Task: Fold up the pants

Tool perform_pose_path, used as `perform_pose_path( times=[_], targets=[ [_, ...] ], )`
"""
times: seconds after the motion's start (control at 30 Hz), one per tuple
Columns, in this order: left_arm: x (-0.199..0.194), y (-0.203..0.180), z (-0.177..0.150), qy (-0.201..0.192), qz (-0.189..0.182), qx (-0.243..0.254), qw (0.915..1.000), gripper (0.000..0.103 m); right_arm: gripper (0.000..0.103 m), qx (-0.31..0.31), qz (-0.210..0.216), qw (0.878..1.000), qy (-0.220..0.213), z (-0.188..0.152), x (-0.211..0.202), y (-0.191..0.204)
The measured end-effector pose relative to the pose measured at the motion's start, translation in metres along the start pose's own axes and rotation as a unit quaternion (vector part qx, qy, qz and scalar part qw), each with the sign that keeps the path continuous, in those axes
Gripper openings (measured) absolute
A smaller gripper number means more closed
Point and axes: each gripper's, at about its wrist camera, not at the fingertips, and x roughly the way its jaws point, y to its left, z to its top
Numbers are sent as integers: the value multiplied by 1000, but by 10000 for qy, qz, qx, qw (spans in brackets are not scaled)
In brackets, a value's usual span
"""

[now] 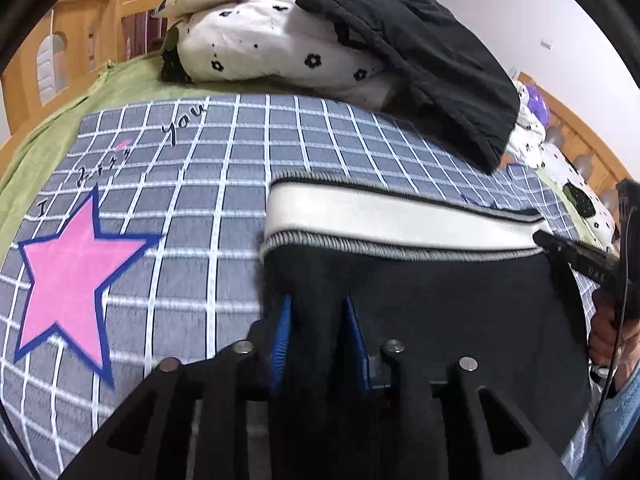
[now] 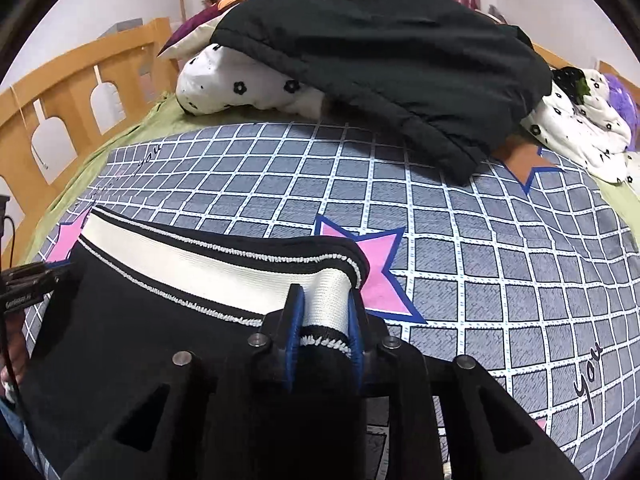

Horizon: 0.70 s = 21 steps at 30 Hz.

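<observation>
Black pants with a wide white waistband lie on a grey checked bedspread. My left gripper has its blue pads closed on black fabric near the pants' left edge, below the waistband. In the right wrist view my right gripper is shut on the right end of the white waistband, which bunches between the pads. The pants stretch left from it. The right gripper's black finger also shows at the far right of the left wrist view.
A black jacket lies over white flowered bedding at the back of the bed. Pink stars mark the bedspread. A wooden bed rail stands at left. Green sheet borders the spread.
</observation>
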Motion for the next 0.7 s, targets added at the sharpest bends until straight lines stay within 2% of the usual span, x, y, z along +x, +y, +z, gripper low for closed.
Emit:
perform_pose_path(
  times=[0.07, 0.13, 0.17, 0.23, 0.3, 0.4, 0.43, 0.5, 0.6, 0.7],
  targets=[
    [-9, -7, -7, 161, 50, 118, 9998, 39, 31, 133, -11, 9999, 90, 0, -13, -3],
    [-22, -17, -19, 152, 118, 259, 9995, 48, 35, 185, 142, 9997, 66, -11, -35, -1],
    [-29, -20, -26, 145, 113, 277, 9994, 49, 40, 157, 179, 9997, 11, -19, -47, 2],
    [-42, -23, -40, 129, 122, 199, 9996, 51, 43, 114, 144, 9998, -38, -37, -65, 9],
    [-51, -22, -56, 184, 115, 32, 9998, 51, 42, 104, 55, 9999, 73, -56, -75, 14],
    [-65, -19, -93, 131, 385, -160, 9990, 53, 42, 111, -167, 9994, 291, -92, -82, 17],
    [-70, -20, -106, 75, 512, -207, 9984, 54, 42, 214, -200, 9993, 250, -105, -87, 16],
    [-84, -21, -131, -85, 454, -383, 9982, 55, 43, 426, -165, 9987, 213, -122, -99, 12],
    [-97, -24, -148, -63, 464, -415, 9980, 55, 43, 728, -79, 9970, 237, -139, -111, 6],
    [-109, -36, -148, -93, 766, -179, 9969, 55, 43, 677, -349, 9965, 336, -147, -118, 13]
  ],
)
